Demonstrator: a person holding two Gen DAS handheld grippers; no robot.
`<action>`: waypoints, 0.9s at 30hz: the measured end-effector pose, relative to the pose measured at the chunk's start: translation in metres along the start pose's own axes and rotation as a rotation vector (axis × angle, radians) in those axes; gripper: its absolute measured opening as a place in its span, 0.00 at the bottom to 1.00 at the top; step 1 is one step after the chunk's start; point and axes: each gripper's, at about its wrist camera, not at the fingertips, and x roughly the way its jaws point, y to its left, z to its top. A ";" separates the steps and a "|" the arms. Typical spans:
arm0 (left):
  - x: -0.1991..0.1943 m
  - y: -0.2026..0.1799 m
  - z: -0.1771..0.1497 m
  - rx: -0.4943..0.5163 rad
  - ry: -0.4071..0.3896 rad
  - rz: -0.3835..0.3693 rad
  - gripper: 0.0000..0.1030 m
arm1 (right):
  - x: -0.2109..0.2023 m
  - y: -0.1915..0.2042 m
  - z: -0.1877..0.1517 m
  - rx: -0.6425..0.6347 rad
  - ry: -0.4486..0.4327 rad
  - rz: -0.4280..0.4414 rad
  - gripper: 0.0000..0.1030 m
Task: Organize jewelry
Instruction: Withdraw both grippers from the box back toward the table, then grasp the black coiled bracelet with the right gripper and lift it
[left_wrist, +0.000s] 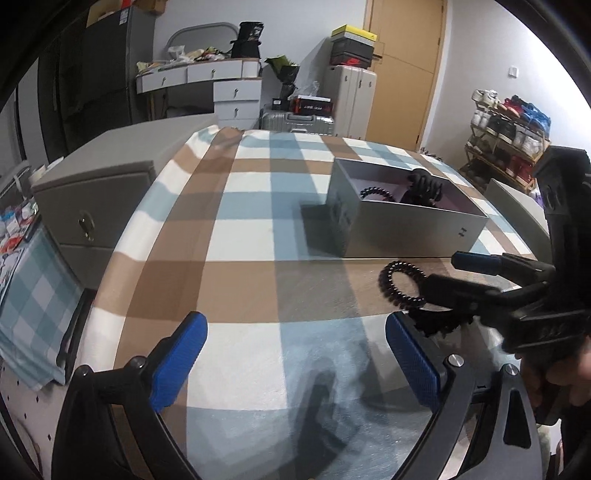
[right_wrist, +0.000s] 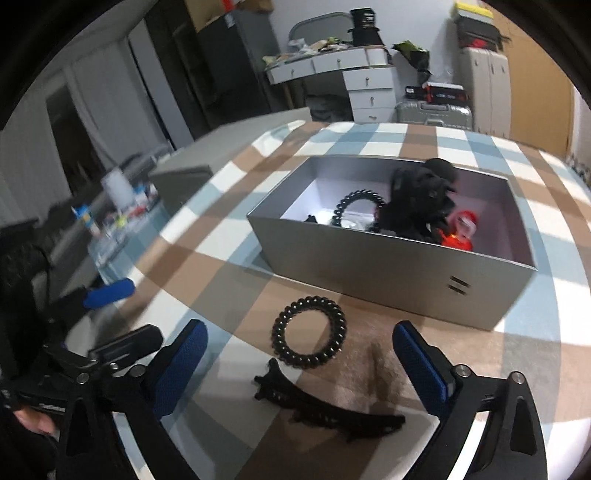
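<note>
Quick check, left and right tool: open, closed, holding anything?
Left tool: open, nothing between its fingers.
Right tool: open, holding nothing; the hair clip and coil hair tie lie on the cloth between its fingers.

Left gripper (left_wrist: 295, 362) fingers (left_wrist: 177, 362) spread wide over checked cloth (left_wrist: 251, 206).

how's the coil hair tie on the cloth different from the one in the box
The coil hair tie on the cloth lies flat in the open; the coil hair tie in the box stands tilted, leaning among other items. The first shows its full ring; the second is partly hidden by the grey box wall. Both are dark spiral rings.
</note>
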 end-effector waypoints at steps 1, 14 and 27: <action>0.001 0.002 -0.001 -0.007 0.003 -0.001 0.92 | 0.003 0.002 0.001 -0.012 0.007 -0.012 0.94; 0.000 0.022 -0.009 -0.078 0.025 0.003 0.92 | 0.032 0.024 -0.001 -0.179 0.108 -0.166 0.49; -0.002 0.022 -0.009 -0.078 0.026 0.010 0.92 | 0.015 0.020 -0.003 -0.160 0.038 -0.098 0.39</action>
